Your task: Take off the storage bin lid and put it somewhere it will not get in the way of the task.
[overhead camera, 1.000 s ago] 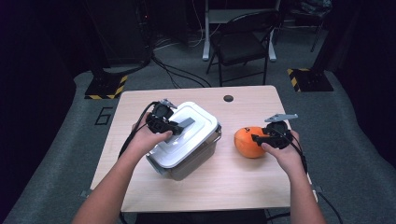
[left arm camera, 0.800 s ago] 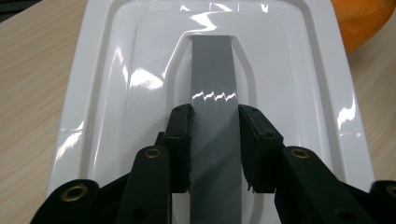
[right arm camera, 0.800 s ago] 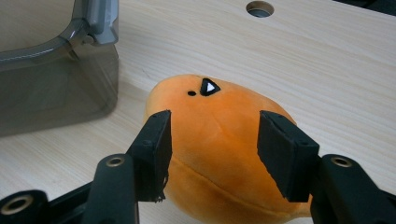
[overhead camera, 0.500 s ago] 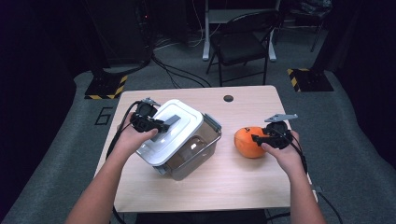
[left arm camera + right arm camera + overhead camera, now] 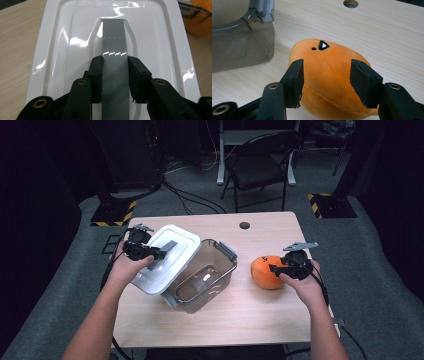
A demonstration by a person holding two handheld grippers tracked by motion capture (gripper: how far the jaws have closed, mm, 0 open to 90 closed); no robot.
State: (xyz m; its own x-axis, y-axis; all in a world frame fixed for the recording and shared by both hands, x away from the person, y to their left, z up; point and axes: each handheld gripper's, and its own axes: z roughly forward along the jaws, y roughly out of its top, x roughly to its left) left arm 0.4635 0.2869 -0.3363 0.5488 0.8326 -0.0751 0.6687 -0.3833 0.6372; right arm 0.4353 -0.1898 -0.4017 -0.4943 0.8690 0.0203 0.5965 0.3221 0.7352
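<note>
My left gripper is shut on the grey handle of a white lid. It holds the lid tilted, up and to the left of a clear, open container with grey latches. In the left gripper view the jaws clamp the handle's two sides over the glossy lid. On the right of the table lies an orange plush toy. My right gripper has its jaws pressed into the toy's two flanks. The container's corner stands just left of the toy.
The wooden table has a round cable hole near its far edge. Bare wood lies in front of the container and the toy. A dark chair and cables stand on the floor beyond the table.
My left gripper has carried the lid off the container and to the left, uncovering the container's inside. The right gripper and the orange toy have stayed put.
</note>
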